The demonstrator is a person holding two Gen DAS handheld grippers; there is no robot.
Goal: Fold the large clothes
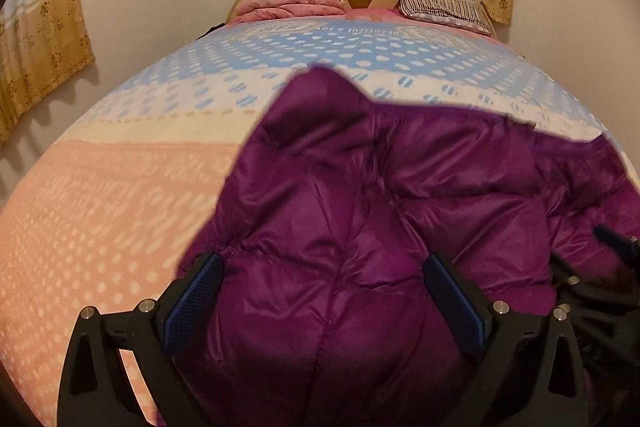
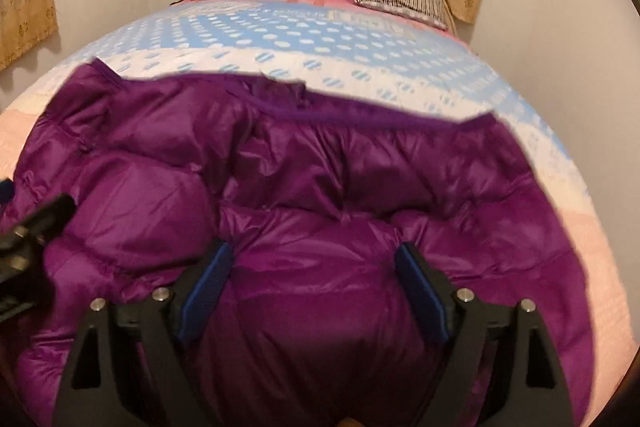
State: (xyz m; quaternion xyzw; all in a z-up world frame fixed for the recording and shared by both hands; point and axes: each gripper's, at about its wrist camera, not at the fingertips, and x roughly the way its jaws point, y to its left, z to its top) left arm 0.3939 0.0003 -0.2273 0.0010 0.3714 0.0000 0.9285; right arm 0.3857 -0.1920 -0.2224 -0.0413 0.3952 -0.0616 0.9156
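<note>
Claws [image 1: 322,291] [image 2: 316,279] open over purple jacket [image 2: 320,187] on bed [image 1: 100,207].

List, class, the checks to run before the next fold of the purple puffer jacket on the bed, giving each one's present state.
1. Purple puffer jacket lying on the bedspread: ok.
2. Left tongs open: ok.
3. Right tongs open: ok.
4. Jacket smoothed flat: not ok, it bulges.
5. Bedspread beyond the jacket free for folding: ok.
6. Sleeves tucked in: cannot tell.
</note>
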